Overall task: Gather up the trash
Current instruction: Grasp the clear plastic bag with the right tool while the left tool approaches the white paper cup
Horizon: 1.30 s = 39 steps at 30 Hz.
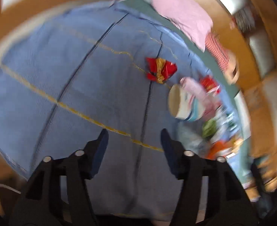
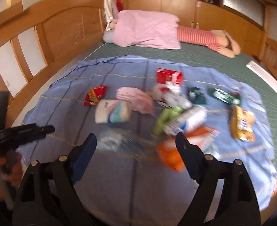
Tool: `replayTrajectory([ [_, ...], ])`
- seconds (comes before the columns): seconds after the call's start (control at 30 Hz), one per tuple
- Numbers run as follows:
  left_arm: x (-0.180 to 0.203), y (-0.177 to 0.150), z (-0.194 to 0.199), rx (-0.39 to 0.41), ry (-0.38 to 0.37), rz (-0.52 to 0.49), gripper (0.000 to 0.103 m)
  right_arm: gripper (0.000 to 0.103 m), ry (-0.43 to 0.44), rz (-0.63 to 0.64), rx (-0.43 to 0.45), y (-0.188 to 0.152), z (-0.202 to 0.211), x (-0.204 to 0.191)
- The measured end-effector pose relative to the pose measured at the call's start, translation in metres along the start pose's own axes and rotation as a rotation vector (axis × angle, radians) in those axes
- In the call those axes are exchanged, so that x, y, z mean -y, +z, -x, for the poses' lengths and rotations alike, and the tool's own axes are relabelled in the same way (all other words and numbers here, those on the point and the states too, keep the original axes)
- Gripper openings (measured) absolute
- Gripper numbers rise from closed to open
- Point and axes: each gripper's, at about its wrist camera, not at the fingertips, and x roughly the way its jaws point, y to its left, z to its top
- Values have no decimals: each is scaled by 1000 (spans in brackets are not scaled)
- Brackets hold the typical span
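Both grippers held above a blue cloth point(image 2: 63, 101) spread on a green bed. Left gripper point(image 1: 134, 137) open, nothing between its jaws, over bare cloth. Right gripper point(image 2: 136, 141) open wide and empty too, just near of the trash pile point(image 2: 174, 111). Scattered across the cloth's middle and right: red snack wrapper point(image 1: 161, 70), paper cup point(image 2: 112, 113), red box point(image 2: 168, 76), yellow chip bag point(image 2: 241, 123) (much of it blurred). Far beyond, a pink blanket point(image 2: 146, 30).

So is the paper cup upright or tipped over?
Tipped. The paper cup lies on its side on the blue cloth; the left wrist view shows its round mouth facing sideways. Its contents cannot be told.
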Motion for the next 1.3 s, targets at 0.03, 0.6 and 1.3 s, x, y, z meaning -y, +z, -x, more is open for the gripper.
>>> replayTrajectory([
  [0.03,-6,5,4,5,6,28,66,85,24,-6,-21,12,-22,-7],
  [0.6,-85,29,37,93,156,367,83,48,299,-77,-369,41,-173,-78],
  [1.3,-61,25,12,-25,85,249,88,87,8,-167,-424,1,-131,7],
])
